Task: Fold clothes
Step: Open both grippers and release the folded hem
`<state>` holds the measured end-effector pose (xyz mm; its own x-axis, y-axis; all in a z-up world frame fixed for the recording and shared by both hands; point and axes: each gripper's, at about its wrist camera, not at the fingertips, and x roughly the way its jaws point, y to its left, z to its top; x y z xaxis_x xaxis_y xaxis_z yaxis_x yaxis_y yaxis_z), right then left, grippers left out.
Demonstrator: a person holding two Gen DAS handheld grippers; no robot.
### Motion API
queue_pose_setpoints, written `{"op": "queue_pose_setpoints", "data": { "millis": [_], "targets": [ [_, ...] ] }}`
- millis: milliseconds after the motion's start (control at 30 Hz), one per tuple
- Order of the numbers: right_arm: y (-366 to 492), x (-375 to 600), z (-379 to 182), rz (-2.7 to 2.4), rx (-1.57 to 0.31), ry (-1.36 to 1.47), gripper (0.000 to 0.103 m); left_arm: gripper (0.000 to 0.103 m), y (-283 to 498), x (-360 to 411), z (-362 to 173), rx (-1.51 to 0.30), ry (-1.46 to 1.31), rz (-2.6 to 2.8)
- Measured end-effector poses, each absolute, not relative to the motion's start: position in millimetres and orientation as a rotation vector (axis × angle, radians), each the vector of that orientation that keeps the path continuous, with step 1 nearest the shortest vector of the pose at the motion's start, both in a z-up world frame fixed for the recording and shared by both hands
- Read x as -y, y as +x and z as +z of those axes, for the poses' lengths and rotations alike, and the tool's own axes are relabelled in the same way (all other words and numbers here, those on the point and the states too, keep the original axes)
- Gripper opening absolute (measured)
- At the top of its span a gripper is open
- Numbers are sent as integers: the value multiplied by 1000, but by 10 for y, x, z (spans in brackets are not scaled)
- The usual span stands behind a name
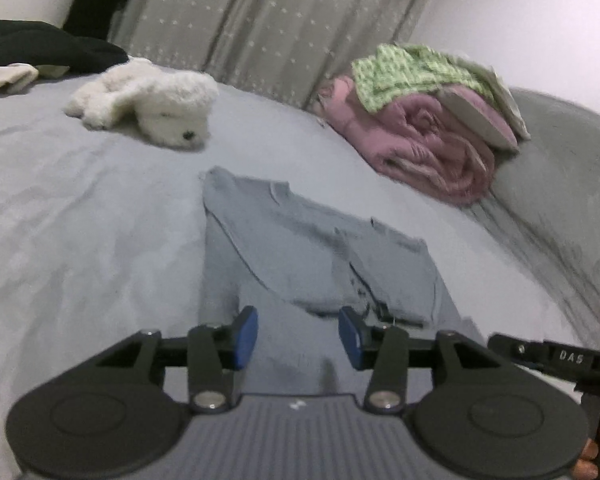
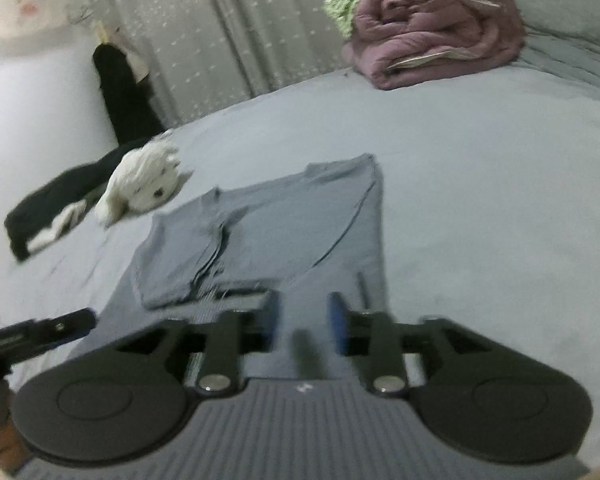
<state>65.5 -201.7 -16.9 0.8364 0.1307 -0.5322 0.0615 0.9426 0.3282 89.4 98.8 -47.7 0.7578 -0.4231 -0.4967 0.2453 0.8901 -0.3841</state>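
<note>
A grey-blue T-shirt (image 1: 300,248) lies flat on the bed with both sleeves folded in over its body; the right wrist view shows the same T-shirt (image 2: 284,232). My left gripper (image 1: 298,336) hovers over the shirt's near part, blue pads apart, nothing between them. My right gripper (image 2: 303,322) hangs over the near part too, its pads apart and empty. The right gripper's tip (image 1: 540,350) shows at the right edge of the left wrist view. The left gripper's tip (image 2: 44,330) shows at the left edge of the right wrist view.
A white plush toy (image 1: 152,106) and dark clothes (image 1: 40,48) lie at the bed's far left. A rolled pink blanket (image 1: 428,144) with a green cloth (image 1: 416,72) on top sits far right by a grey pillow (image 1: 560,168). Patterned curtains (image 1: 268,12) hang behind.
</note>
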Motion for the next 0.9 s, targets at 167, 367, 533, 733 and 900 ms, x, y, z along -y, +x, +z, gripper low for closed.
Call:
{"op": "queue_pose_setpoints", "data": {
  "millis": [167,367,533,733,900],
  "targets": [
    [640,2168,-303,16,-622,384,37,47,906,-1086,-640,-660,-309,-366],
    [503,2353,-229,-10,-634,456,41,49,844,-1212,-599,-707,-303,-372],
    [402,2561,-199,39,-694,613,47,57,870,-1368,-565,-839,-367,-428],
    [273,2818,-206,84,-763,765,51,60,894,-1651,-649,-939,-516,-466],
    [188,3021,-295,107,-831,861,51,59,939,-1737,-819,-1006,-660,-522]
  ]
}}
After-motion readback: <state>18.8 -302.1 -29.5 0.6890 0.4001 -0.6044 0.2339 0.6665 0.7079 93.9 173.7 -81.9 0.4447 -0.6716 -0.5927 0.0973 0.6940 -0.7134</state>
